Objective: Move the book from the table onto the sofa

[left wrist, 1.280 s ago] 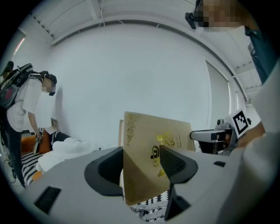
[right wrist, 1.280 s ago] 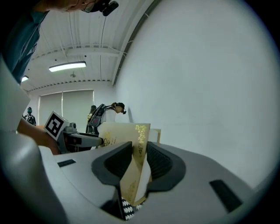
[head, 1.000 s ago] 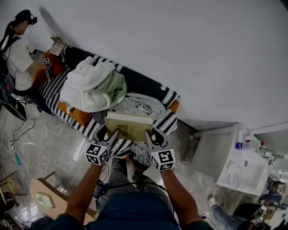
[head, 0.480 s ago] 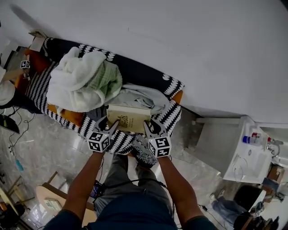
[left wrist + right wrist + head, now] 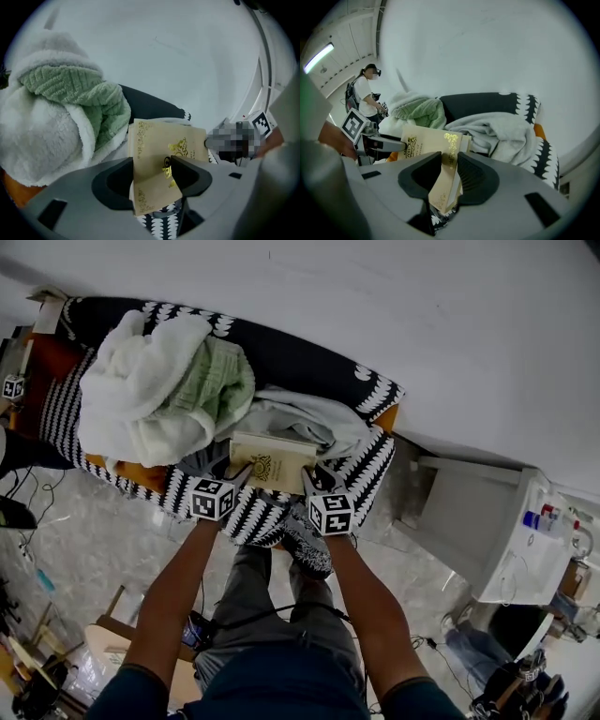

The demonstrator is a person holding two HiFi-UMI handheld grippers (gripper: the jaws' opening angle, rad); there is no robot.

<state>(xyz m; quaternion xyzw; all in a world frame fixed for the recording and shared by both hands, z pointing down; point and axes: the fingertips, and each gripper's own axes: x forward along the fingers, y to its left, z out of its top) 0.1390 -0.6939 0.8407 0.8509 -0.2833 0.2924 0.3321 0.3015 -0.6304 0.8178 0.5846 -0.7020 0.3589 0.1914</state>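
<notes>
Left gripper (image 5: 152, 174): jaws clamped on the near left corner of the book (image 5: 270, 461), one pad on the gold-printed cover and one beneath. Right gripper (image 5: 449, 176): jaws likewise closed on the book's near right corner, with the lighter page block showing against the inner pad.

The two-point hold appears intended to keep the book flat. One clamp at a corner would likely let the far side sag or swing.

Position: the book sits over the front part of the sofa (image 5: 373, 471), just beside a grey cloth (image 5: 305, 416) and to the right of a heaped white blanket (image 5: 141, 395) and green blanket (image 5: 214, 388). Whether its underside touches the seat cannot be determined. This spot seems chosen as the only seat area not piled high.

Orientation: cover faces up. The long axis runs across from one gripper to the other, roughly along the sofa's front edge. The far long edge points towards the dark backrest (image 5: 291, 367).

Assessment: placement is nearly complete and the release is not yet made.
</notes>
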